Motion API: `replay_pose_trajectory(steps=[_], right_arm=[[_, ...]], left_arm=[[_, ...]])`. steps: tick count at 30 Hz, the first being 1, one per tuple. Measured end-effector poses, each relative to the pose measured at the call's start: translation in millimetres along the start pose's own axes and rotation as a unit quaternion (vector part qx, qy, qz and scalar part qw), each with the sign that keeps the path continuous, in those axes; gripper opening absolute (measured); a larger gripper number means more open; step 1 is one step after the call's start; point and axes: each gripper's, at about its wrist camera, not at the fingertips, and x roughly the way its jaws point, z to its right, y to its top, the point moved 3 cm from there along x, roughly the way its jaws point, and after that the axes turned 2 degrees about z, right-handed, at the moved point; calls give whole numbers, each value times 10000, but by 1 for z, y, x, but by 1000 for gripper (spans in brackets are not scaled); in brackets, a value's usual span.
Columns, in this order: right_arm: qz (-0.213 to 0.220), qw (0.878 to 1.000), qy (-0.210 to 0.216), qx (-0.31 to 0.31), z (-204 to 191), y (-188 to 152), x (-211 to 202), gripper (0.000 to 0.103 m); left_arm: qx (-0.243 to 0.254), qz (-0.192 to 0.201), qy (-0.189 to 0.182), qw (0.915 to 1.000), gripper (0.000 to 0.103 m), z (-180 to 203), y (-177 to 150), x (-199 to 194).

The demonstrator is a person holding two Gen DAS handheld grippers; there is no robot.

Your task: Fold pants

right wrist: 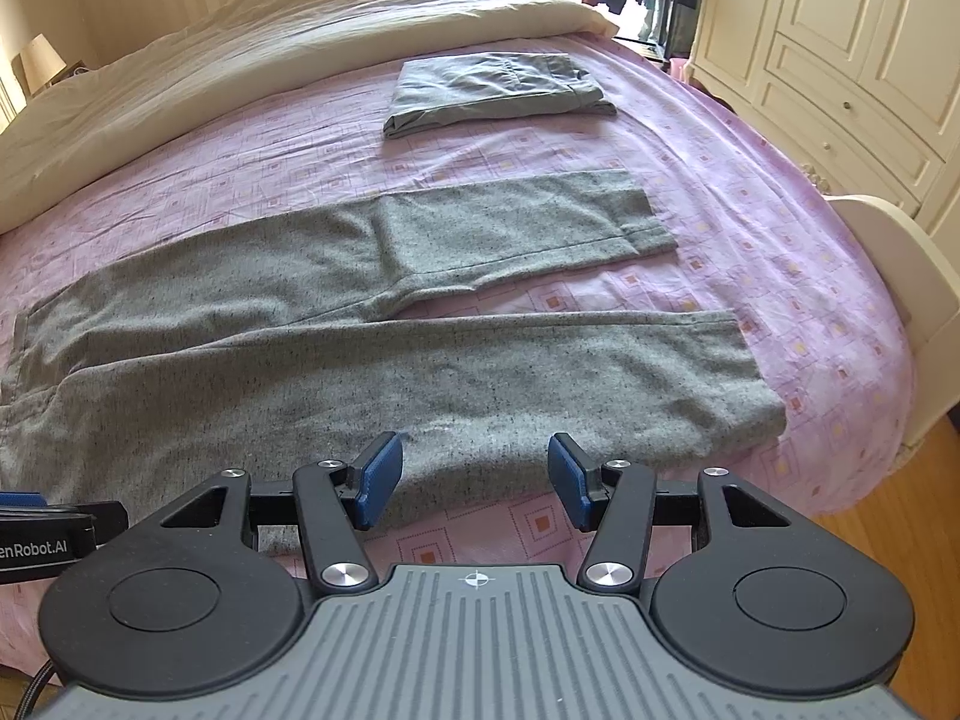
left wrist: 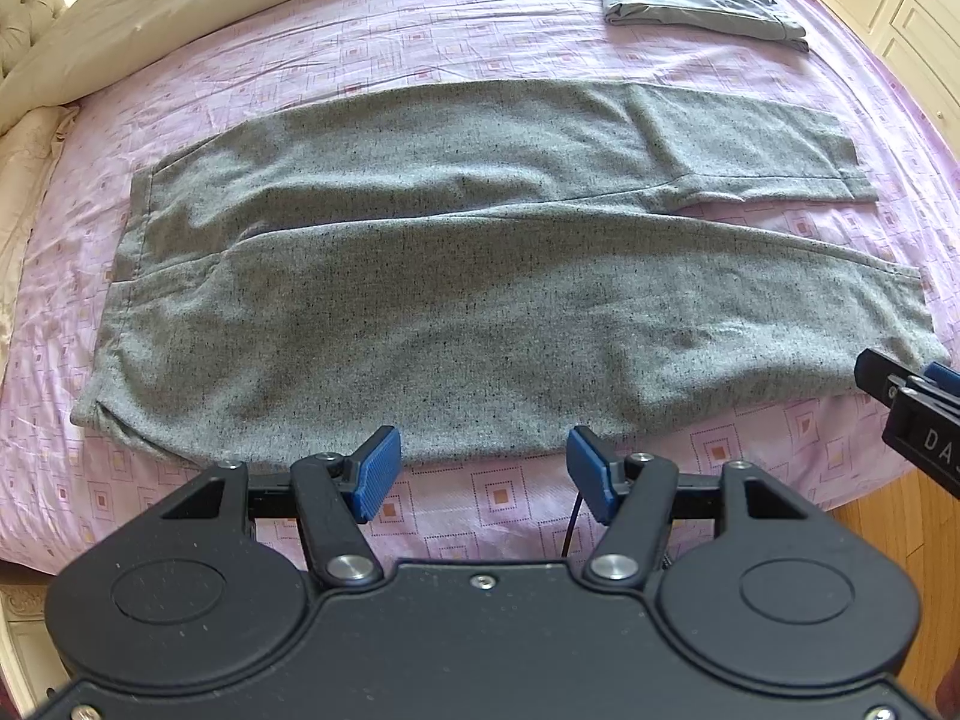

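Observation:
Grey speckled pants [left wrist: 468,276] lie flat across the pink bed, waist at the left, both legs running right. They also show in the right wrist view [right wrist: 384,360]. My left gripper [left wrist: 483,468] is open and empty, just short of the near edge of the near leg's upper part. My right gripper [right wrist: 474,474] is open and empty, at the near edge of the near leg, further toward the hem. The right gripper's body shows at the right edge of the left wrist view [left wrist: 912,414].
A folded grey garment [right wrist: 492,90] lies at the far side of the bed. A cream duvet [right wrist: 240,48] is bunched along the far edge. Pink patterned sheet [left wrist: 420,48] covers the bed. A cream wardrobe [right wrist: 852,48] stands at the right, with wooden floor [right wrist: 900,540] below.

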Motion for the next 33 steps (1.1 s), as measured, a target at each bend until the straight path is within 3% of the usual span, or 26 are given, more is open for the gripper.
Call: replay_pose_trajectory(steps=[24, 29, 33], right_arm=[[-144, 9994, -143, 270, -28, 6, 8, 52], [88, 9978, -117, 640, -9, 5, 12, 51], [316, 9959, -548, 652, 27, 9, 20, 51]], left_arm=[[392, -101, -292, 9988, 66, -31, 18, 8], [641, -78, -338, 9973, 69, -28, 20, 16], [752, -136, -339, 9965, 69, -18, 23, 20]])
